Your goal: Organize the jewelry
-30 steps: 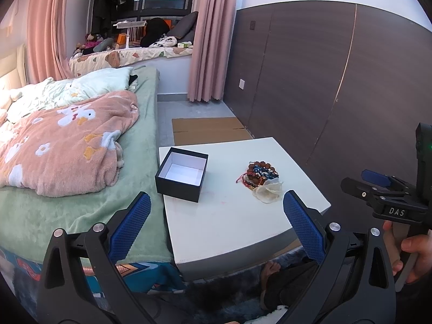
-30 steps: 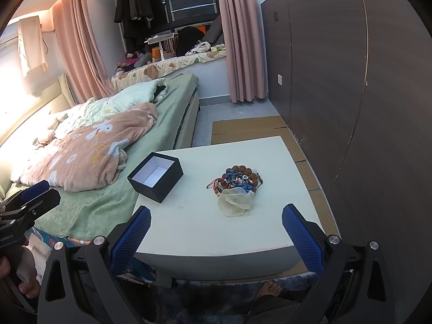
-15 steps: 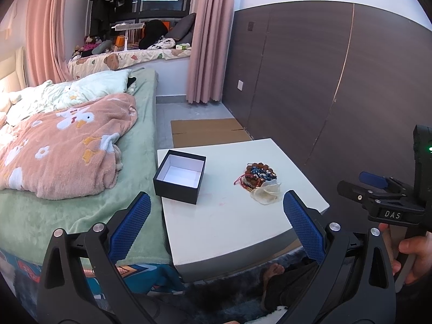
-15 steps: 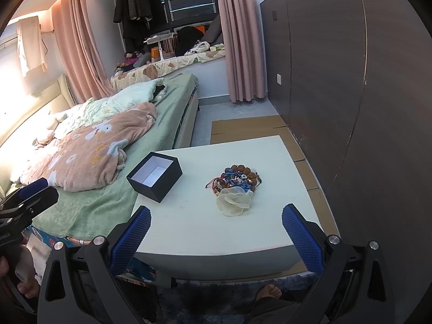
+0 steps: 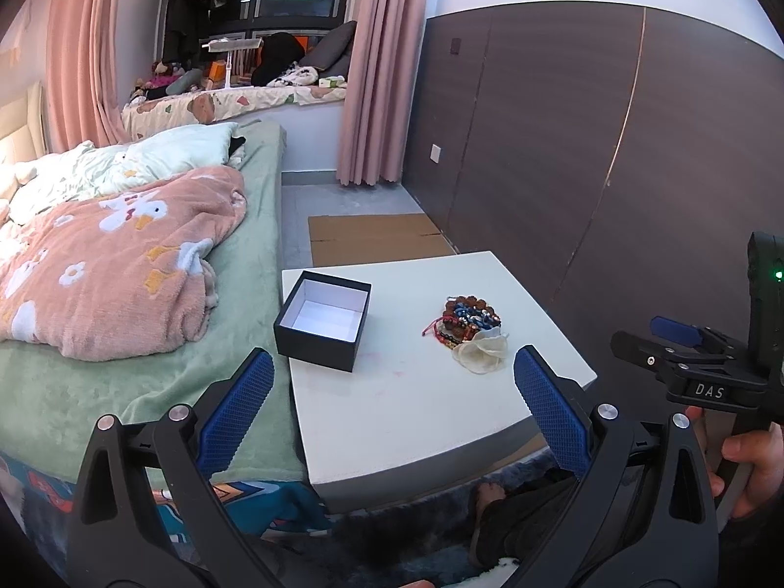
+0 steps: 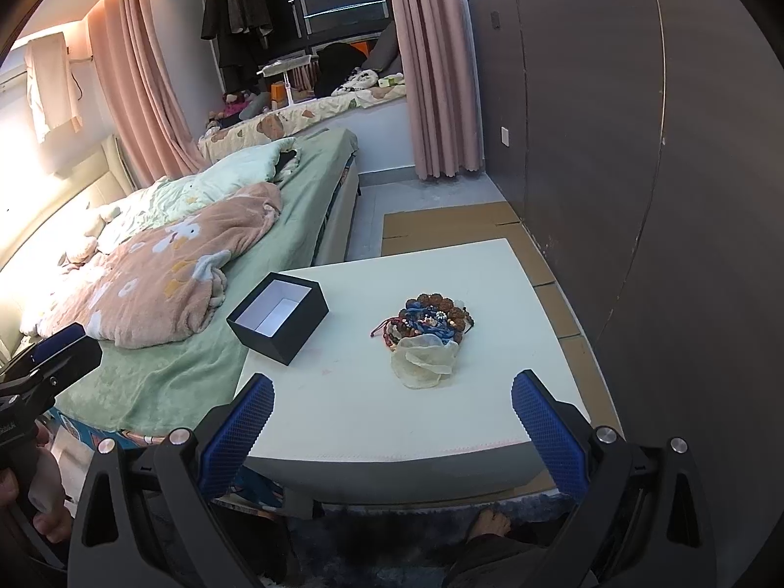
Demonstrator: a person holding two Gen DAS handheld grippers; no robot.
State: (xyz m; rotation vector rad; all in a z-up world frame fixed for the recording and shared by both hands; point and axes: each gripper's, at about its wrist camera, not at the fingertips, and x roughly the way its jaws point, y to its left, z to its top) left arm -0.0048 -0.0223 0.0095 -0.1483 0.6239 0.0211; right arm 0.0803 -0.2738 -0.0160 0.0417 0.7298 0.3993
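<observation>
A pile of beaded bracelets [image 5: 465,322] [image 6: 431,317] lies on the white table [image 5: 421,416] [image 6: 372,411], with a pale translucent pouch [image 5: 481,353] [image 6: 425,360] against its near side. An open black box with a white inside [image 5: 323,326] [image 6: 277,322] stands at the table's left edge, nothing in it. My left gripper [image 5: 392,392] hangs open before the table's near edge, well short of box and pile. My right gripper [image 6: 392,411] is open too, short of the pouch. Each gripper shows in the other's view: the right one [image 5: 696,357], the left one [image 6: 44,362].
A bed with a green sheet and a pink flowered blanket [image 5: 108,264] [image 6: 157,279] abuts the table's left side. A dark panelled wall [image 5: 588,157] runs along the right. Flat cardboard [image 5: 372,237] lies on the floor beyond the table. A bare foot [image 6: 490,524] shows below the near edge.
Both views have shifted slightly, so the box and pile sit a little differently in frame. Both grippers stay open and the jewelry has not moved.
</observation>
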